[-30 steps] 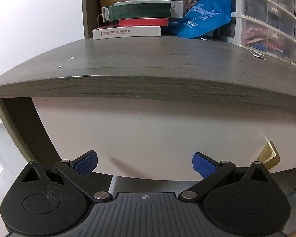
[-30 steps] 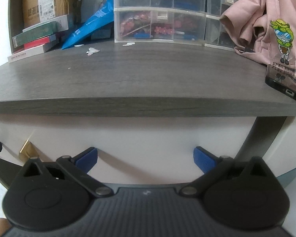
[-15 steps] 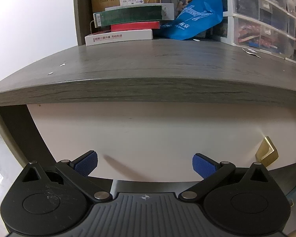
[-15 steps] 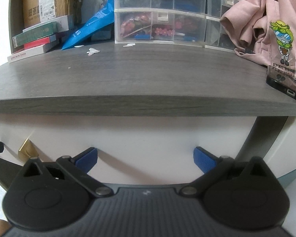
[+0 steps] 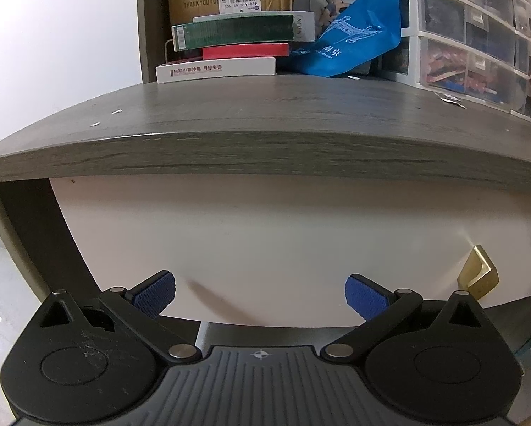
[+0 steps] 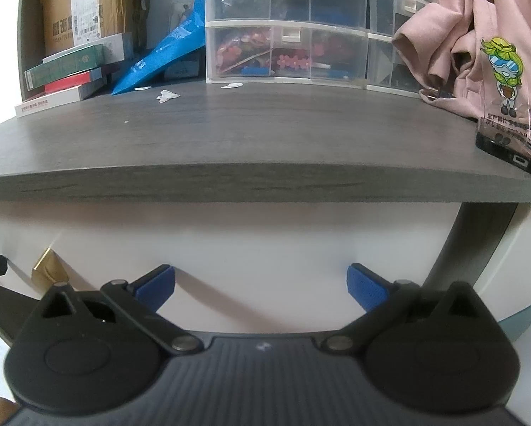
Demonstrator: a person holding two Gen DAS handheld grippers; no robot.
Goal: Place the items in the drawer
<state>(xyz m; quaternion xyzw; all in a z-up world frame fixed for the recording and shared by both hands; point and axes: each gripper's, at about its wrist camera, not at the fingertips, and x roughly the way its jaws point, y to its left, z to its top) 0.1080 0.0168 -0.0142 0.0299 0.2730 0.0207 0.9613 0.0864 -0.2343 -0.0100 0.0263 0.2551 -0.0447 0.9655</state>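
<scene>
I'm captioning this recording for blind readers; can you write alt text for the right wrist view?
The open, empty right gripper faces a closed white drawer front with a brass handle at far left, under a grey wooden desktop. On the desk sit stacked boxes, a blue bag, clear plastic drawer units, a pink garment and a phone.

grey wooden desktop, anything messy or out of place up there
A few small white paper scraps lie loose on the grey wooden desktop, in front of the clear plastic drawer organiser. A crumpled pink garment is heaped at its right end. Nothing looks spilled or broken.
</scene>
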